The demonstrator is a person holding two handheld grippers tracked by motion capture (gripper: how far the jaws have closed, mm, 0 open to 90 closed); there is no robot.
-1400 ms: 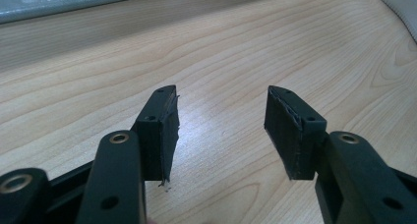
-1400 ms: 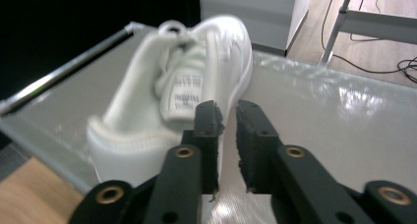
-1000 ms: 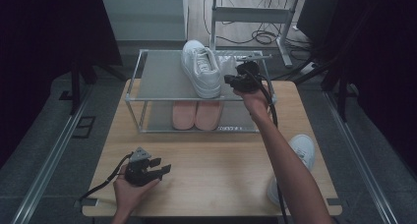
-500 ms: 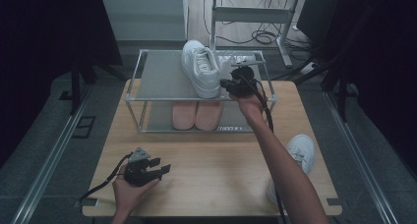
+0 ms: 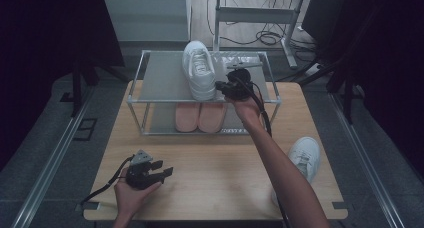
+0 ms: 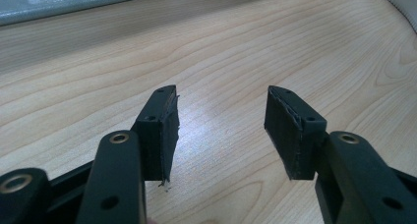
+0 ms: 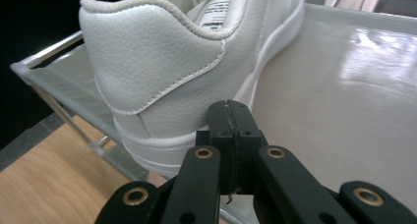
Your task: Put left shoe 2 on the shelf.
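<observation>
the white shoe (image 7: 167, 71) sits on the top shelf (image 7: 344, 86) of the rack, heel at its front edge. your right hand-held gripper (image 7: 231, 123), jaws pressed together and empty, touches that heel. your left hand-held gripper (image 6: 221, 121) is wide over the bench (image 6: 221, 37).

We can see a white label with dark print inside the white shoe (image 7: 196, 52), on its tongue, but we cannot read the lines. On the front lower rail of the shoe rack (image 5: 150, 100) sits a small printed strip, also too small for us to read. We find no other readable text.
</observation>
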